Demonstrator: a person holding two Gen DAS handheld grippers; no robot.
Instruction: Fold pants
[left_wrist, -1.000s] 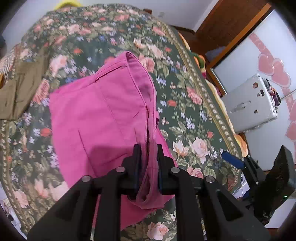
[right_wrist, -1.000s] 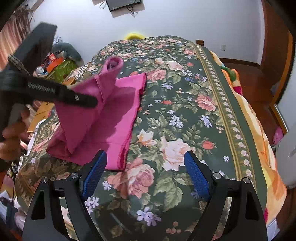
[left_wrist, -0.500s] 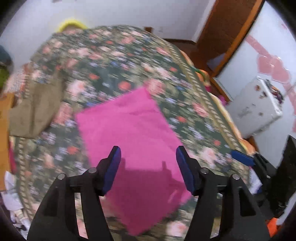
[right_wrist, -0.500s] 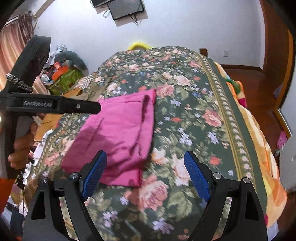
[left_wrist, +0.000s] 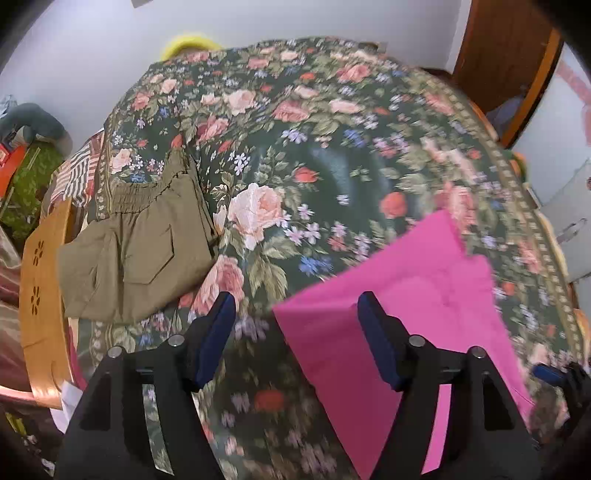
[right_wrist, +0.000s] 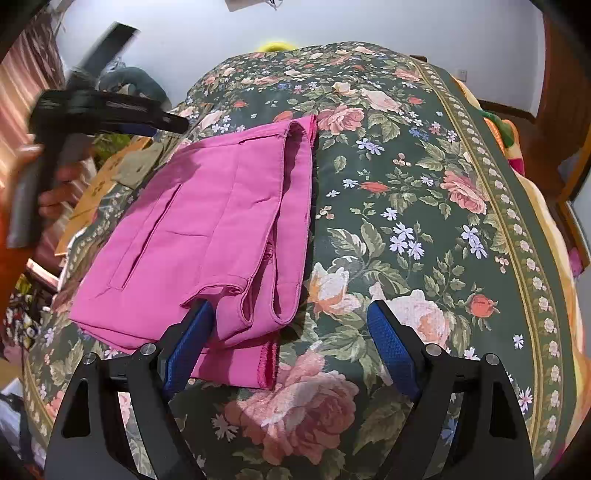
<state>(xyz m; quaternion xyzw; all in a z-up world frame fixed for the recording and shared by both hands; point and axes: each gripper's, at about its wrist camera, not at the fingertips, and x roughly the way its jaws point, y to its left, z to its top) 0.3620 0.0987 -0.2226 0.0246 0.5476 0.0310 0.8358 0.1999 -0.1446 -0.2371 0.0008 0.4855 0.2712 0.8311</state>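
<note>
The pink pants (right_wrist: 207, 236) lie folded flat on the floral bed cover (right_wrist: 406, 184); in the left wrist view they (left_wrist: 406, 295) are at the lower right. My left gripper (left_wrist: 297, 314) is open and empty, above the cover left of the pink pants. It shows in the right wrist view (right_wrist: 110, 114), held in a hand at the upper left. My right gripper (right_wrist: 290, 325) is open and empty, just short of the pants' near leg openings. Olive green pants (left_wrist: 140, 240) lie folded at the bed's left edge.
A wooden chair back (left_wrist: 40, 295) stands against the bed's left side. A white case (left_wrist: 569, 229) and a wooden door (left_wrist: 506, 55) are on the right. Cluttered items (right_wrist: 122, 81) sit by the far left wall.
My left gripper let go of the pink pants, opened, and swung left and up toward the olive pants. The pink pants dropped flat onto the bed. My right gripper stayed open.
</note>
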